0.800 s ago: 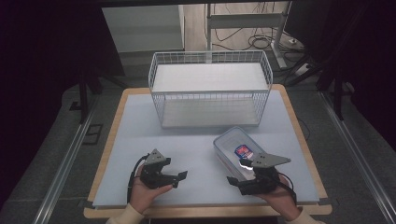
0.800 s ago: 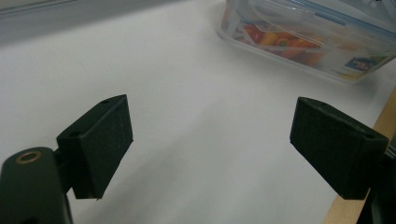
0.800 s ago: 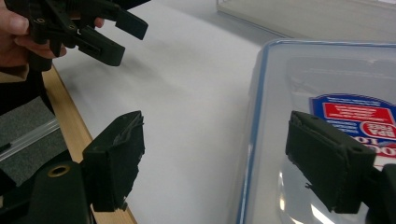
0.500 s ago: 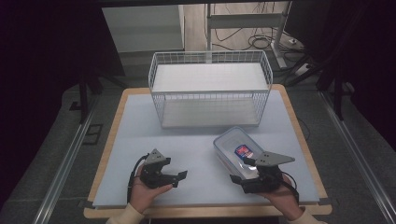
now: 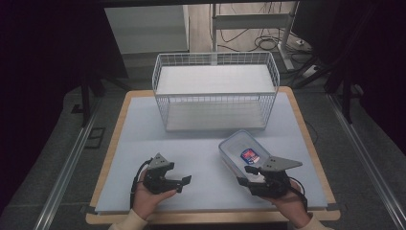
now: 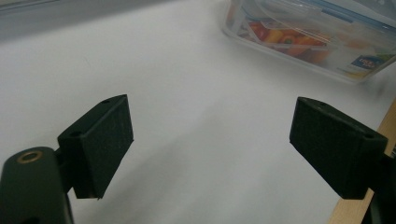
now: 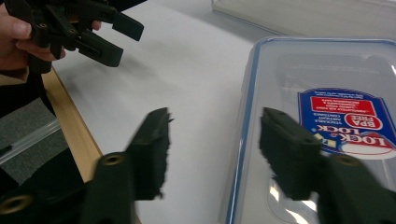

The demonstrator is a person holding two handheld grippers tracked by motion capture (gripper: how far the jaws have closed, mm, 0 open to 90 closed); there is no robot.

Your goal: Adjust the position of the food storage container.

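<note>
My right gripper (image 5: pixel 249 175) straddles the near edge of the box (image 5: pixel 244 153), jaws apart, not clamping. Left gripper (image 5: pixel 184 181) wide open over bare surface (image 5: pixel 201 143), box well apart, front of basket (image 5: pixel 215 91).

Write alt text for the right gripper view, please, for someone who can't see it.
Two black jaws of the right gripper stand open astride the near edge of a clear lidded box with a blue and red label, on a white table. At top left, a hand holds the left gripper.
</note>
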